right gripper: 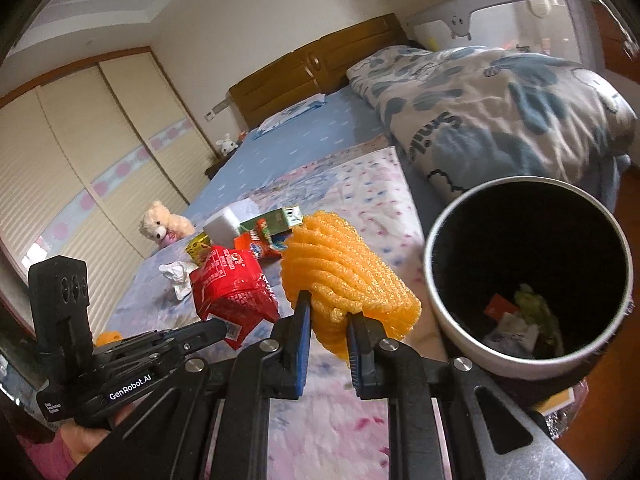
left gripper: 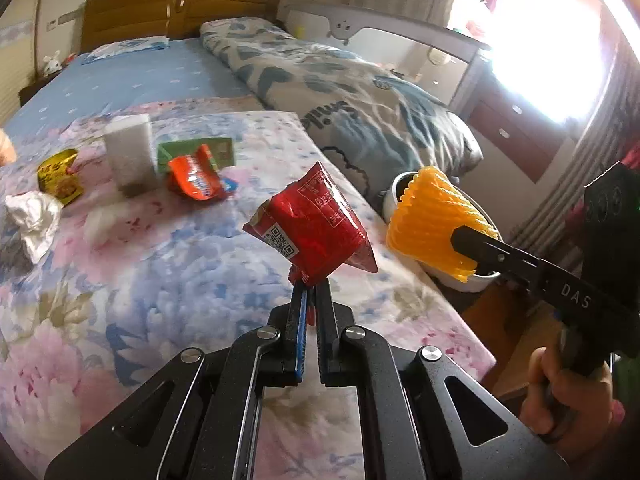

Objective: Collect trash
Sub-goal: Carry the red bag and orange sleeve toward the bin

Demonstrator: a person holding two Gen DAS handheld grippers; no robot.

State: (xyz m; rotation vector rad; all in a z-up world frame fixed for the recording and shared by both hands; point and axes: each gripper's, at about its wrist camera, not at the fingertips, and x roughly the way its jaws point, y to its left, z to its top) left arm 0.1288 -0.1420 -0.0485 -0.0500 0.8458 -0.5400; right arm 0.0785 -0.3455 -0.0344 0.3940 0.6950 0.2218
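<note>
Both wrist views look down, close, sharing the bed and perhaps the bin.

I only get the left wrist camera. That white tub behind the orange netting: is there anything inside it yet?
Observer: Yes. The right wrist camera looks down into the bin. Its inside is black, and a few scraps lie at the bottom: something green, something orange-red and some pale paper.
Operator: Is the netting above the opening already?
Observer: Not in that view. The orange foam net, pinched in the right gripper, appears beside the rim, left of the opening.
Operator: What is past the far side of the bed?
Observer: A wardrobe with pale slatted sliding doors stands along the wall beyond the bed.
</note>
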